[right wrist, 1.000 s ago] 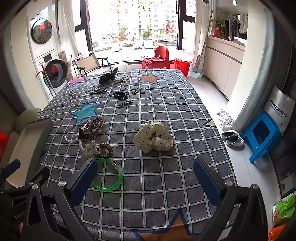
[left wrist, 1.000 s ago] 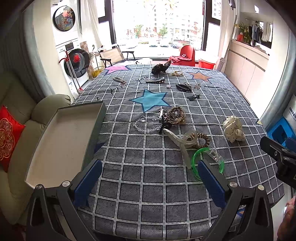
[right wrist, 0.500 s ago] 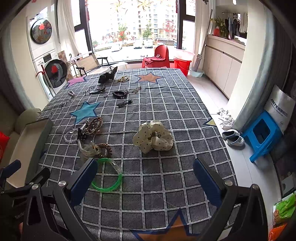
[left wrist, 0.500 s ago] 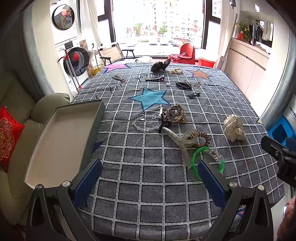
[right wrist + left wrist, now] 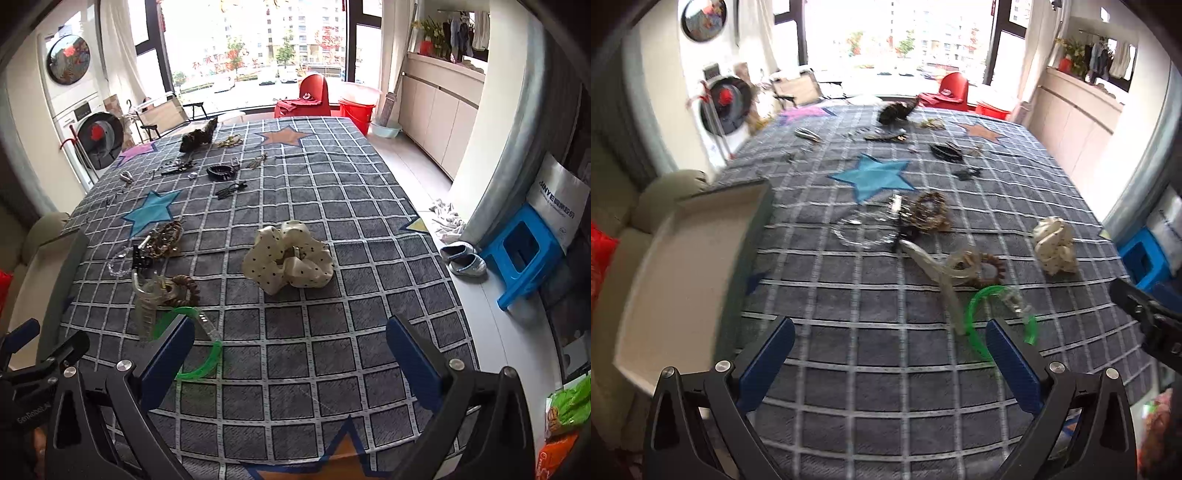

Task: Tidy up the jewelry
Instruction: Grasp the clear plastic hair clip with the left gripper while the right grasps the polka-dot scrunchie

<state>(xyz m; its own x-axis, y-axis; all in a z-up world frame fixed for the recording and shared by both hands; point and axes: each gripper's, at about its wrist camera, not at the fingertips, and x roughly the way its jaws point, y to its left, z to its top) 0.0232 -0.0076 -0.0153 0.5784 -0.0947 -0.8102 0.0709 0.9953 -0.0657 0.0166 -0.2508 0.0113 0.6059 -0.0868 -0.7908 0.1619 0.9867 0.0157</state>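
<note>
A bright room; the surface (image 5: pixel 332 332) wears a grey checked cloth; my left claw (image 5: pixel 890 354) and right claw (image 5: pixel 291 350) both hang apart, empty; the green bangle (image 5: pixel 199 350) lies nearest, near left; light, stiff, slick, I judge; I'd pinch its rim; the white tray (image 5: pixel 676 280) waits left.

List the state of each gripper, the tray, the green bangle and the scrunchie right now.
Left gripper: open, empty.
Right gripper: open, empty.
Tray: empty, at the table's left edge.
Green bangle: flat on the cloth, ungripped.
Scrunchie: bunched, lying on the cloth.
</note>
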